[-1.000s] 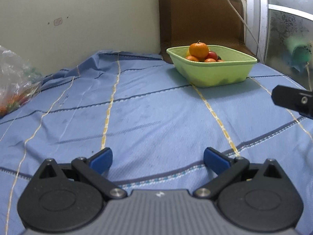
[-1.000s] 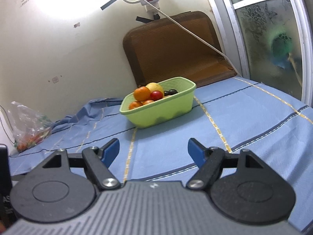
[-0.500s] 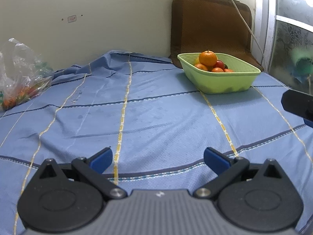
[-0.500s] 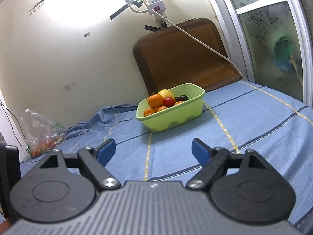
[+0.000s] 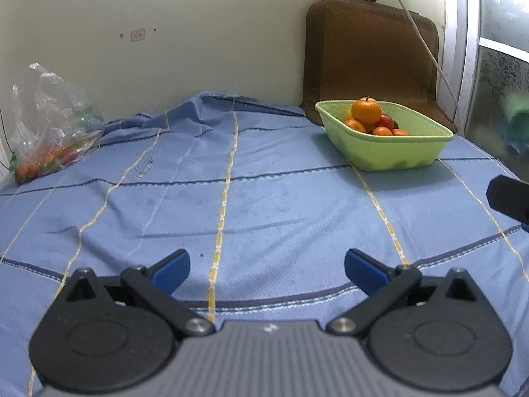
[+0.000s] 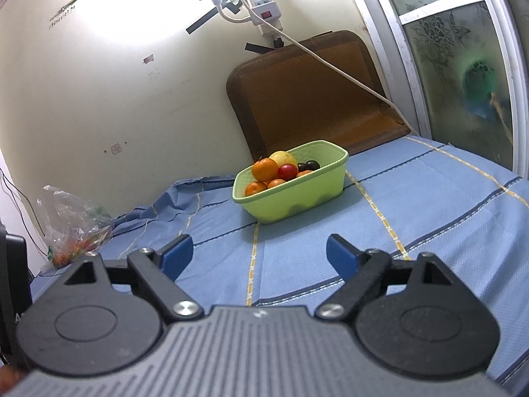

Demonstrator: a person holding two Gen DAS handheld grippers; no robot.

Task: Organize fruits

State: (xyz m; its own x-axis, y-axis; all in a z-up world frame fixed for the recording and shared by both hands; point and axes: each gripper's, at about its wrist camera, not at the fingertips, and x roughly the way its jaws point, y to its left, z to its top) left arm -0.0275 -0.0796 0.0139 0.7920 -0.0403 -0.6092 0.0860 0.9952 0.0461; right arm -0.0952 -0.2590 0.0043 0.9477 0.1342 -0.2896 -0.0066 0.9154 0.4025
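Two grippers, left gripper and right gripper, spread wide and empty, right jaws opening. Fruits heaped in green basket, centre frame, well apart. Likely risk: top orange rolling off if nudged.

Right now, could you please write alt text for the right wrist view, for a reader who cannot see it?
A light green plastic basket piled with oranges, a red fruit, a yellow fruit and dark plums sits on a blue striped cloth. In the foreground the right gripper, blue-padded, is opening with nothing between its jaws. A clear plastic bag lies far left, by the wall.
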